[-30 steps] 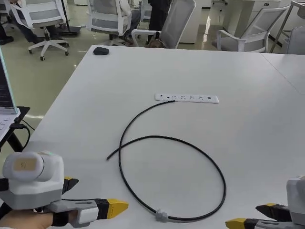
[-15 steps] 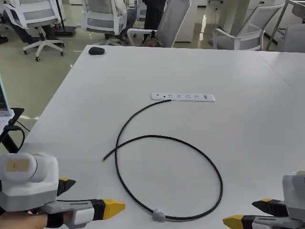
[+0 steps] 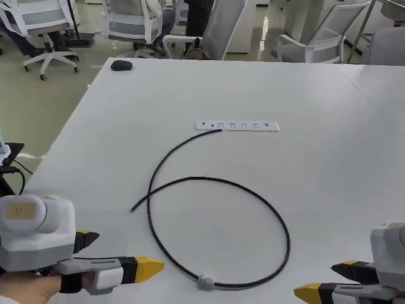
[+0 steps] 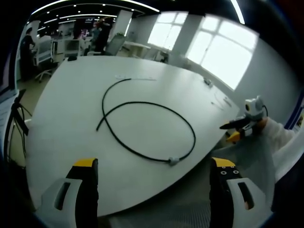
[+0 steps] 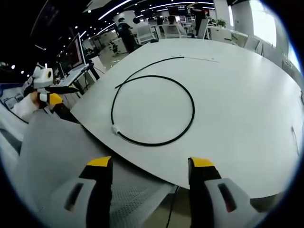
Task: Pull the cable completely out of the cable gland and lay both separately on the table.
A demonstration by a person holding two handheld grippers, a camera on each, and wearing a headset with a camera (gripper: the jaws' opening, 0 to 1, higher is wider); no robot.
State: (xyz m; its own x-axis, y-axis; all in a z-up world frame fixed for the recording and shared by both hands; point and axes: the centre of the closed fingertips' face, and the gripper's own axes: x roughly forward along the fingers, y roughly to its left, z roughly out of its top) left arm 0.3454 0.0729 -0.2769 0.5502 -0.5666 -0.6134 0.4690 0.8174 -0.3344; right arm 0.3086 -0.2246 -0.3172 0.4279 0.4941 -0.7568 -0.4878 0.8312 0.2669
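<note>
- Reaching with jaws wide and empty: left gripper [image 3: 120, 253] should pinch the gland [image 3: 204, 282], right gripper [image 3: 316, 282] the cable [image 3: 190, 178] just beside it.
- Pull straight apart, gland steady.

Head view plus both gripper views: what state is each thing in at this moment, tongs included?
Cable: lying in one loop on the table, crossing itself, untouched.
Cable gland: threaded on the cable, not pulled off, near the front edge.
Left tongs: open, empty.
Right tongs: open, empty.
Power strip: flat on the table, one cable end reaching it.
</note>
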